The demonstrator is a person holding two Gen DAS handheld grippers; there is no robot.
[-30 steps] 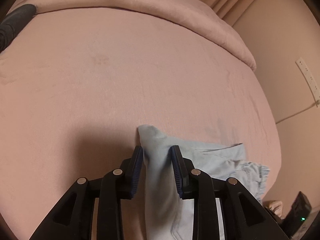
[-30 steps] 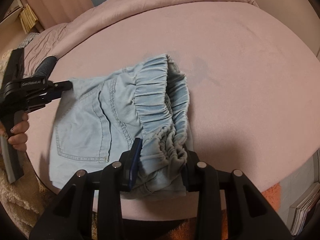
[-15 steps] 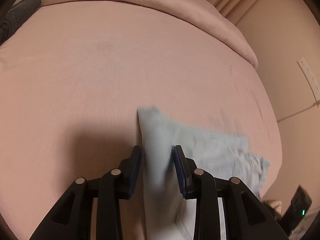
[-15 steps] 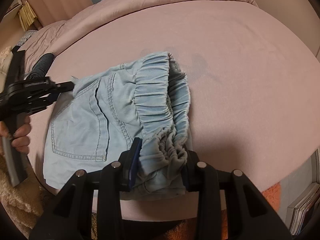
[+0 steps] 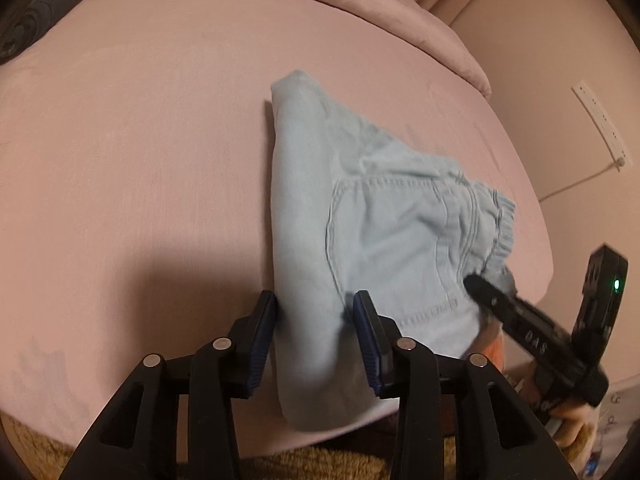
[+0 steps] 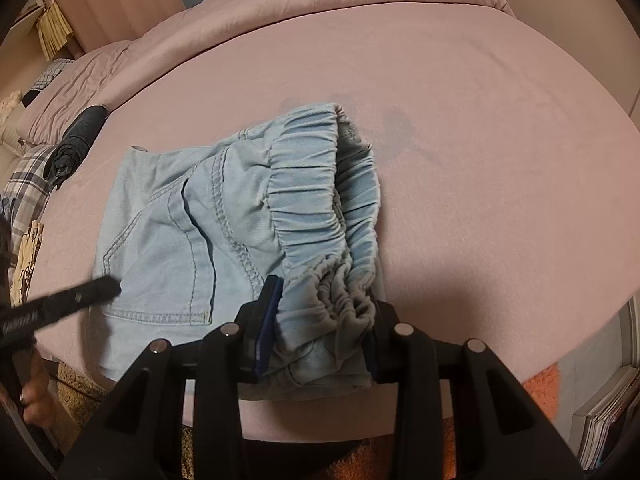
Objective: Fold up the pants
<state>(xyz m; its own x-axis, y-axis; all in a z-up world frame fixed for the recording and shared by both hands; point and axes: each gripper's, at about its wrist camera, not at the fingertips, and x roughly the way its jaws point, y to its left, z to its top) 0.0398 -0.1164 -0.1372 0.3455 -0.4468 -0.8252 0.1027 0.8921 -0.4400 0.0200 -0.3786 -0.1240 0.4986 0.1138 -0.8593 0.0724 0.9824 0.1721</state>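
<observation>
I saw the pale blue denim pants (image 6: 224,232) lying folded on the pink bed (image 6: 460,160), back pocket up. My right gripper (image 6: 324,320) clamped the bunched elastic waistband, while my left gripper (image 5: 316,320) was opening astride the folded edge, pads clear.

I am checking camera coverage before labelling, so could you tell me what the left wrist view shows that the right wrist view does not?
Only the left wrist view: the power strip on the wall, and the left gripper with its jaws opening around the pants' folded edge.

Only the right wrist view: the plaid cloth, the books, and the right gripper shut on the waistband.

Both: the pants lying on the pink bed.
</observation>
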